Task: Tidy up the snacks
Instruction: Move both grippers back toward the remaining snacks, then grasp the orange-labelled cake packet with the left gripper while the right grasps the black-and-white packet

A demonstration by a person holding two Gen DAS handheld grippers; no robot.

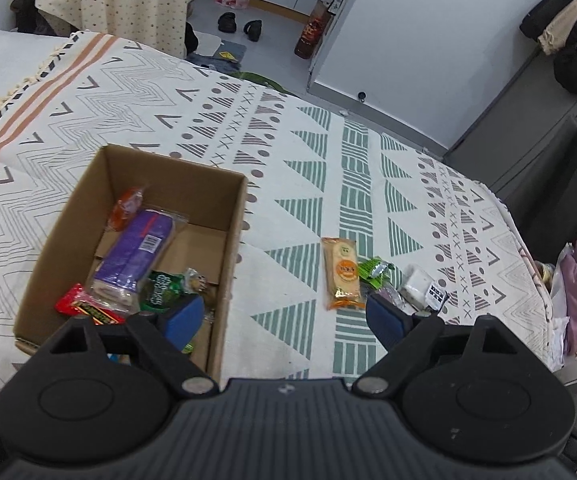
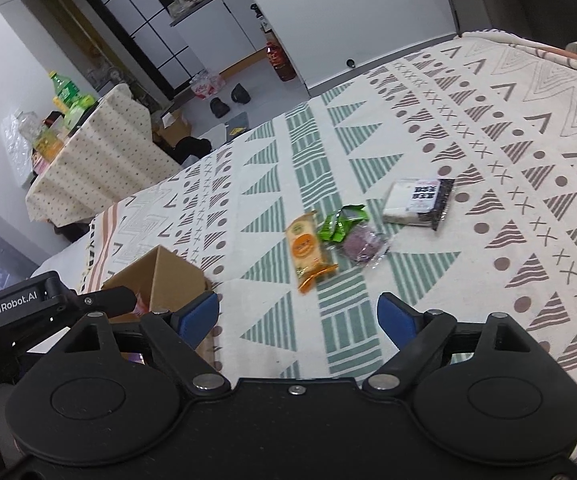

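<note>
The left claw (image 1: 284, 316) is spread wide with nothing between its blue pads (image 1: 182, 318); it hangs above the bed (image 1: 296, 184), one finger over the near corner of the cardboard box (image 1: 232, 240) and the other over the loose snacks. The right claw (image 2: 298, 316) is equally wide open and empty, held over the patterned bedspread with the box's corner just by its left finger. The box sits open toward the left side of the bed and holds a purple packet (image 1: 136, 252) lying lengthwise, an orange wrapper (image 1: 128, 208) at its far end, a red packet (image 1: 88, 308) in the near corner and a green packet (image 1: 160, 290) beside that. Still out on the bedspread, to the right of the box and apart from it, lies an orange cracker packet (image 2: 308, 250), with a green wrapper (image 2: 340, 224) touching its right side, a clear-wrapped purple snack (image 2: 362, 246) just beside that, and a black-and-white packet (image 2: 418, 202) a little further right. Beyond the bed's far edge, slippers (image 1: 240, 26) lie on the floor.
</note>
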